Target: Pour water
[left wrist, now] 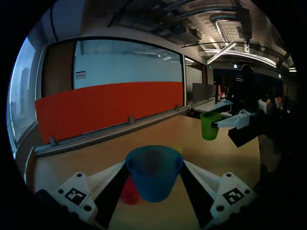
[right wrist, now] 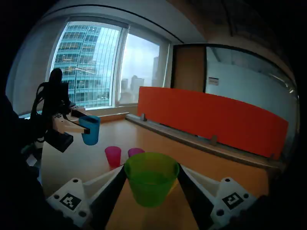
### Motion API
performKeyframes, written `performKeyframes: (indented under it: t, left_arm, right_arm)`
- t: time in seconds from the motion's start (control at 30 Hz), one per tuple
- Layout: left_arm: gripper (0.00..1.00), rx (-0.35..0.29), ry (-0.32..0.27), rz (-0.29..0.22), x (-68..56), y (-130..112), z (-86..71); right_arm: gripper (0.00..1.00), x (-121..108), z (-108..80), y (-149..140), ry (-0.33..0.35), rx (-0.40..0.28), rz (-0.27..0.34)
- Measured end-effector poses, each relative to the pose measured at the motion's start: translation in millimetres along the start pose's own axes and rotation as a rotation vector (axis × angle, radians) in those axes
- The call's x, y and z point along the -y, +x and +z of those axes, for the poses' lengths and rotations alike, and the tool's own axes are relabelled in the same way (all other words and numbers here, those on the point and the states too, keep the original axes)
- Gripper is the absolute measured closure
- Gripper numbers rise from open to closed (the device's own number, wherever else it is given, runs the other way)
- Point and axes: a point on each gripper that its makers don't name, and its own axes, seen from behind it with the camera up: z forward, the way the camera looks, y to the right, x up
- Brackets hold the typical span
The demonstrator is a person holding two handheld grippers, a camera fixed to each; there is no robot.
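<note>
In the left gripper view my left gripper (left wrist: 154, 168) is shut on a blue cup (left wrist: 154, 172), held upright above the wooden table (left wrist: 96, 161). Farther right, the green cup (left wrist: 209, 125) hangs in the other gripper's fingers. In the right gripper view my right gripper (right wrist: 151, 174) is shut on that green cup (right wrist: 151, 178), upright, with liquid low inside. At the left of this view the blue cup (right wrist: 90, 130) is held in the air by the left gripper (right wrist: 78, 128). A pink cup (right wrist: 113, 156) and a purple cup (right wrist: 135, 151) stand on the table between them.
A red cup (left wrist: 129, 190) shows beneath the blue one, a yellow object (left wrist: 177, 147) behind it. An orange divider panel (right wrist: 215, 115) with a metal rail (left wrist: 115, 132) runs along the table's far edge. Large windows (right wrist: 88, 65) lie beyond. A person's dark sleeve (right wrist: 19, 126) is at left.
</note>
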Motion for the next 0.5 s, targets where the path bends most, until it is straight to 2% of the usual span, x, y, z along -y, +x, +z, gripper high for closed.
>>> performKeyframes:
  t: [0.5]
  left_arm:
    - [0.12, 0.116, -0.031, 0.006, -4.3, -44, 7.3]
  right_arm:
    - [0.08, -4, 11.9, -36, 0.018, 0.111, -0.006]
